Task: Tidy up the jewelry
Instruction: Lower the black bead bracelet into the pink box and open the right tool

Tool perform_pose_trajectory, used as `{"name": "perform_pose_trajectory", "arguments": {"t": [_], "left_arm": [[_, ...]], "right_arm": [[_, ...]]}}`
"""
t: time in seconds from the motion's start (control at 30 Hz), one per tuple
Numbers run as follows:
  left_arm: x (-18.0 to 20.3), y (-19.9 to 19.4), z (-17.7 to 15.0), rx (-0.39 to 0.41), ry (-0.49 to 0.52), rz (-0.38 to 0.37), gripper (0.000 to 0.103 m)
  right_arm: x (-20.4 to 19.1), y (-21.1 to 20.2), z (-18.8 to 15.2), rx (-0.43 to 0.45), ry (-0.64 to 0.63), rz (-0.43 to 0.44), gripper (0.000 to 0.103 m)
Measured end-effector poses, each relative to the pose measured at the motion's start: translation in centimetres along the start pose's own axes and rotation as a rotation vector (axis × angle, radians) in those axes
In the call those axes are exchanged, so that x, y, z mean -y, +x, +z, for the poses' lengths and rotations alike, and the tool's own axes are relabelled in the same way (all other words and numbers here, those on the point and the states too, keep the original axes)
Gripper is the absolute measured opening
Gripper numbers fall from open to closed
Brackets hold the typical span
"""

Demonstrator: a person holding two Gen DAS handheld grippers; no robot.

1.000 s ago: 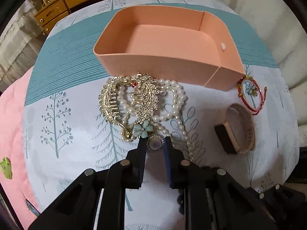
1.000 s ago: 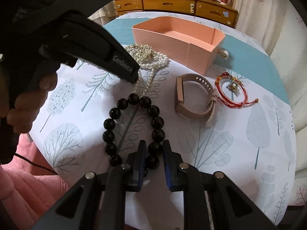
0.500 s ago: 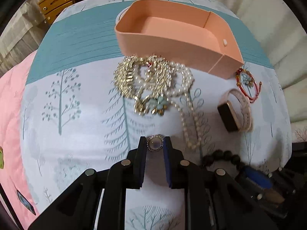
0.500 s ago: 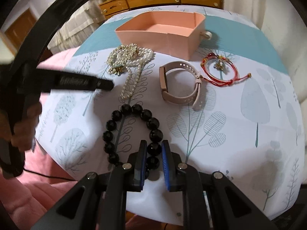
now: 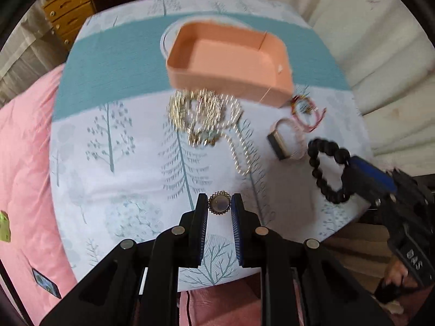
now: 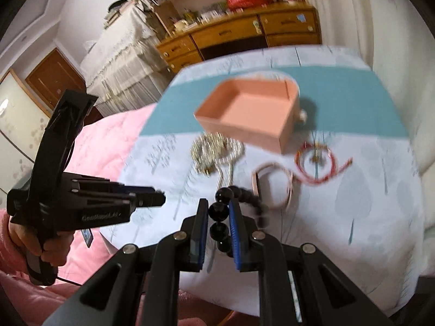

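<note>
My left gripper [image 5: 219,207] is shut on a round silver ring [image 5: 219,206] and holds it above the table's near edge. My right gripper [image 6: 218,211] is shut on a black bead bracelet [image 6: 220,217], lifted off the table; the bracelet also shows in the left wrist view [image 5: 326,169]. An empty pink box [image 5: 231,59] stands at the back, also in the right wrist view [image 6: 250,111]. A gold leaf hair clip lies on a pearl necklace [image 5: 204,114] in front of the box.
A pink watch [image 5: 285,141] and a red string bracelet [image 5: 307,108] lie right of the pearls on the tree-print tablecloth [image 5: 122,163]. A pink quilt [image 5: 24,163] is at the left. Wooden drawers [image 6: 244,35] stand behind the table.
Both grippers have pulled back and risen. The left one carried the ring away from the pearl pile. The right one lifted the black bead bracelet off the table.
</note>
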State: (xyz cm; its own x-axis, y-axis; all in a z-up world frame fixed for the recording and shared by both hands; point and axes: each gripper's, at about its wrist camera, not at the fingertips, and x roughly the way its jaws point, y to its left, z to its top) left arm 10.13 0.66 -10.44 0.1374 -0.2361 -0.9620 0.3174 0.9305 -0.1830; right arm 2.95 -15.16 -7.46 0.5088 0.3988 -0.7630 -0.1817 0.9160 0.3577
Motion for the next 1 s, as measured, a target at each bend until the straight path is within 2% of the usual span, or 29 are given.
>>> {"name": "perform_pose_trajectory", "arguments": {"t": [0.07, 0.27, 0.43, 0.63, 0.8, 0.87, 0.9, 0.93, 0.97, 1.0], "left_arm": [[1.3, -1.5, 1.0, 0.001, 0.032, -0.006, 0.015], [1.3, -4.7, 5.4, 0.029, 0.131, -0.022, 0.015], [1.4, -5.5, 9.9, 0.066, 0.23, -0.007, 0.015], [0.9, -4.8, 14.7, 0.108, 0.231, -0.036, 0.015], [0.6, -3.9, 17.1, 0.153, 0.204, -0.072, 0.016], [0.5, -3.3, 17.7, 0.151, 0.189, -0.07, 0.029], [0.5, -3.0, 17.8, 0.147, 0.193, -0.054, 0.045], [0.4, -2.8, 17.9, 0.145, 0.201, -0.044, 0.059], [0.4, -2.8, 17.8, 0.147, 0.206, -0.039, 0.062], [0.3, -2.9, 17.7, 0.153, 0.211, -0.033, 0.063]], "right_arm": [[-0.4, -1.1, 1.4, 0.029, -0.022, -0.02, 0.015], [-0.2, -2.3, 5.8, 0.101, -0.021, -0.058, 0.015], [-0.5, -1.6, 9.3, 0.148, -0.039, -0.097, 0.015], [0.5, 0.5, 13.1, 0.163, -0.006, -0.132, 0.015], [1.1, 2.4, 14.9, 0.165, 0.017, -0.135, 0.015], [1.2, 3.2, 15.1, 0.145, 0.021, -0.148, 0.017], [1.2, 3.5, 15.2, 0.131, 0.02, -0.15, 0.018], [1.2, 3.8, 15.2, 0.116, 0.018, -0.155, 0.024], [1.1, 3.8, 15.2, 0.112, 0.015, -0.165, 0.034], [1.1, 3.7, 15.1, 0.117, 0.014, -0.175, 0.04]]}}
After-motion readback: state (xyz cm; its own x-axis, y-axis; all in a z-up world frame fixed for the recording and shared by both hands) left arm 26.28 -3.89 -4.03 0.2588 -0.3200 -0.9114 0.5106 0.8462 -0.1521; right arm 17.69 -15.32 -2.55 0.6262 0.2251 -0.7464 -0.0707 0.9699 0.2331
